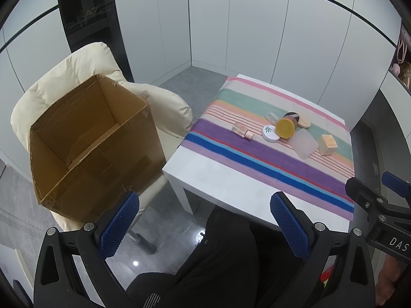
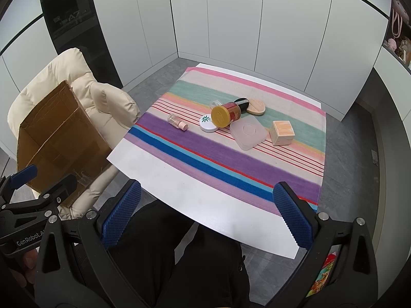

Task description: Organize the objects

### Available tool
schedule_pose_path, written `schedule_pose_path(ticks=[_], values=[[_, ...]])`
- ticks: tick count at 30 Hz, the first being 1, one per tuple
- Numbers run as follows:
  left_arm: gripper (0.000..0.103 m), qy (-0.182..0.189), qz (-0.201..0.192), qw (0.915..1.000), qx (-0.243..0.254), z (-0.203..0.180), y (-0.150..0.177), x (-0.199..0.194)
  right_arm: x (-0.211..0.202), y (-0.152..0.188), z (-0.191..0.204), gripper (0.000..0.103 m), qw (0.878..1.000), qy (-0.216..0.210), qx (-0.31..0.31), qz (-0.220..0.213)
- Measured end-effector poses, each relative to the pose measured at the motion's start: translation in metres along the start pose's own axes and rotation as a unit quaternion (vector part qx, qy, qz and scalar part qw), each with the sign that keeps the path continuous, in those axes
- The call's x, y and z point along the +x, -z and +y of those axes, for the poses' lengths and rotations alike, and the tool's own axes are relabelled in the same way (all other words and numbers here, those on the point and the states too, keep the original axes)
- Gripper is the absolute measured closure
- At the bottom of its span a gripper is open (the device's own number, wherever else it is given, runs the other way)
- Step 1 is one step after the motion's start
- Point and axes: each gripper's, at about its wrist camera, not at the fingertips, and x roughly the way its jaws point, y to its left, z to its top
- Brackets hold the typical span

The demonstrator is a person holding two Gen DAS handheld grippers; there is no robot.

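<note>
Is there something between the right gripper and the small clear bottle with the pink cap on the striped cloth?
Nothing visible. The right gripper hangs open over the table's near edge, and only bare tabletop and striped cloth lie before the small clear bottle, which lies apart from the other items.

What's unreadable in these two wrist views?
- Cardboard box: the right wrist view shows only part of its inside; its floor is out of sight there.
- Small clear bottle: mostly behind the yellow-lidded jar in both views.
- Dark case: partly behind the jar; too small to identify.
- Labels: too small to read.
</note>
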Motion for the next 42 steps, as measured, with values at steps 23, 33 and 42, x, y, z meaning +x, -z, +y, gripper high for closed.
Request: schedule_pose_path(ticks=[23, 33, 42], values=[[0.001, -0.008, 0.000, 1.0000, 0.001, 0.0006, 0.0000, 0.0022, 0.0008, -0.0007, 0.0001, 0.000, 1.000, 0.001, 0.001, 0.000], [0.001, -0.010, -0.002, 0.9999, 0.002, 0.0007, 0.0008, 0.0016, 0.0001, 0.0004, 0.0009, 0.000, 1.000, 0.002, -0.002, 0.001], [0.001, -0.011, -0.003, 0.9999, 0.006, -0.0002, 0.0004, 0.0013, 0.0000, 0.0000, 0.0015, 0.000, 1.000, 0.002, -0.001, 0.000]])
